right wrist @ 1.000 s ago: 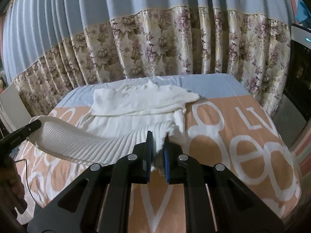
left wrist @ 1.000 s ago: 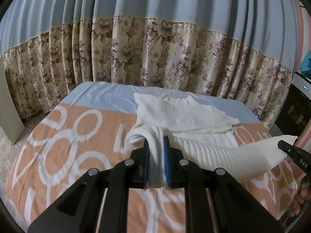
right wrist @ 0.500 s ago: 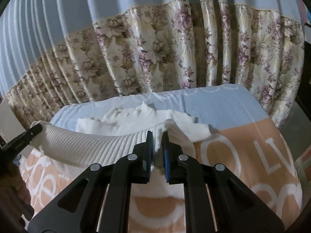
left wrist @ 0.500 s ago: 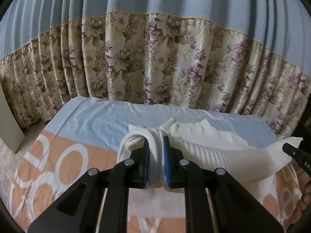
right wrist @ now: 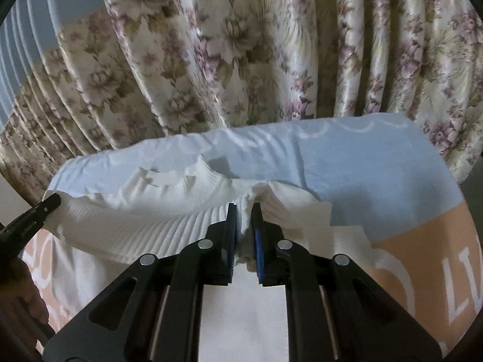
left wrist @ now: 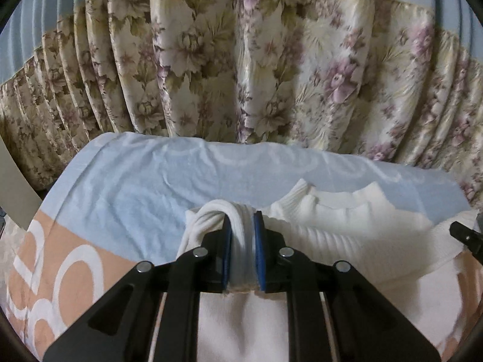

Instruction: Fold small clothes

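Observation:
A white ribbed knit sweater (left wrist: 338,229) lies on the bed, its collar toward the curtain. My left gripper (left wrist: 242,220) is shut on the left corner of the ribbed hem. My right gripper (right wrist: 244,211) is shut on the right corner of the same sweater (right wrist: 157,220). The hem stretches between the two grippers, carried over the sweater's body up near the collar (right wrist: 199,169). The right gripper's tip shows at the right edge of the left wrist view (left wrist: 466,236); the left gripper's tip shows at the left of the right wrist view (right wrist: 33,214).
The bed has a cover in light blue (left wrist: 145,181) and orange with white letters (right wrist: 428,271). A floral curtain (left wrist: 256,69) hangs right behind the bed's far edge. A pale panel (left wrist: 12,187) stands at the left.
Both grippers have carried the hem forward over the sweater, from near the bed's front toward the collar and curtain. Both stay shut on the hem.

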`<state>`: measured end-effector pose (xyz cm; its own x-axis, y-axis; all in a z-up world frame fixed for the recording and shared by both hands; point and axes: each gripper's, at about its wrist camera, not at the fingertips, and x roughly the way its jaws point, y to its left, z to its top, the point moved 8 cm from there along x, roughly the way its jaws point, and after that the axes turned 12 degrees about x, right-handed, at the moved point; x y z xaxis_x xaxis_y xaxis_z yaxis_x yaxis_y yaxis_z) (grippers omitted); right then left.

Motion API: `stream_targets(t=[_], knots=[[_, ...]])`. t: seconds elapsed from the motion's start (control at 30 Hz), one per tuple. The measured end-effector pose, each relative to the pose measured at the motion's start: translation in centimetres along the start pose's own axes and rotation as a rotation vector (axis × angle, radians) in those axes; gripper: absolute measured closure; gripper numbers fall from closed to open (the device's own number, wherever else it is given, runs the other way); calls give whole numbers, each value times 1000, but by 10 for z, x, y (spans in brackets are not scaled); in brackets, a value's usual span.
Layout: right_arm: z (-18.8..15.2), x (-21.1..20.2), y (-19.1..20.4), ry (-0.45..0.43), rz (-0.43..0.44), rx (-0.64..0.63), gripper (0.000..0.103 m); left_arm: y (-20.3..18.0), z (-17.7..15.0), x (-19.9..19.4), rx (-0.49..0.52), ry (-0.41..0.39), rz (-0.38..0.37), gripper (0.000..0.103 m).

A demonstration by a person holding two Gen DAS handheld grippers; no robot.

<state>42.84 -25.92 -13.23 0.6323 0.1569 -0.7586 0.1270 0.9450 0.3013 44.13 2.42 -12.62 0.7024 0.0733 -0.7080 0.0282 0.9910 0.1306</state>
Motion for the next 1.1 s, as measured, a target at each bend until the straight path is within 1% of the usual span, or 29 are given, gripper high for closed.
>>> stream_targets(t=[0.1, 0.23, 0.3, 0.33, 0.37, 0.4, 0.43, 0.47, 0.53, 0.6, 0.67, 0.8, 0.93, 1.0, 1.03, 1.1], knots=[[4, 16, -3, -5, -20, 10, 91, -3, 5, 18, 11, 10, 3, 89], [8, 33, -11, 13, -37, 28, 91, -5, 11, 31, 17, 21, 2, 88], [13, 39, -14, 15, -49, 37, 90, -6, 12, 39, 16, 45, -4, 85], [16, 41, -15, 8, -59, 42, 81, -5, 11, 41, 14, 58, -4, 84], [19, 43, -17, 4, -69, 45, 71, -5, 11, 42, 14, 62, -1, 80], [23, 45, -18, -1, -72, 49, 69, -4, 11, 42, 18, 63, 6, 77], [25, 46, -18, -4, -75, 50, 69, -3, 12, 40, 21, 62, 11, 68], [27, 47, -17, -5, -75, 48, 68, -1, 13, 39, 22, 60, 17, 51], [30, 46, -17, -14, -77, 43, 67, 8, 16, 32, 10, 34, 49, 37], [32, 43, -16, -26, -76, 35, 67, 19, 22, 26, -16, 19, 63, 34], [35, 39, -15, -48, -74, 36, 67, 27, 26, 23, -35, 11, 69, 33], [42, 26, -11, -83, -70, 30, 65, 36, 27, 17, -27, 8, 83, 33], [47, 11, -16, -122, -99, 21, 61, 41, 21, 10, -28, 10, 84, 33], [49, 5, -24, -138, -129, 23, 59, 43, 17, 4, -27, 9, 82, 33], [49, 3, -30, -137, -139, 28, 58, 43, 14, 1, -24, 8, 84, 33], [47, 0, -41, -132, -161, 36, 58, 45, 9, -3, -19, 10, 84, 33]])
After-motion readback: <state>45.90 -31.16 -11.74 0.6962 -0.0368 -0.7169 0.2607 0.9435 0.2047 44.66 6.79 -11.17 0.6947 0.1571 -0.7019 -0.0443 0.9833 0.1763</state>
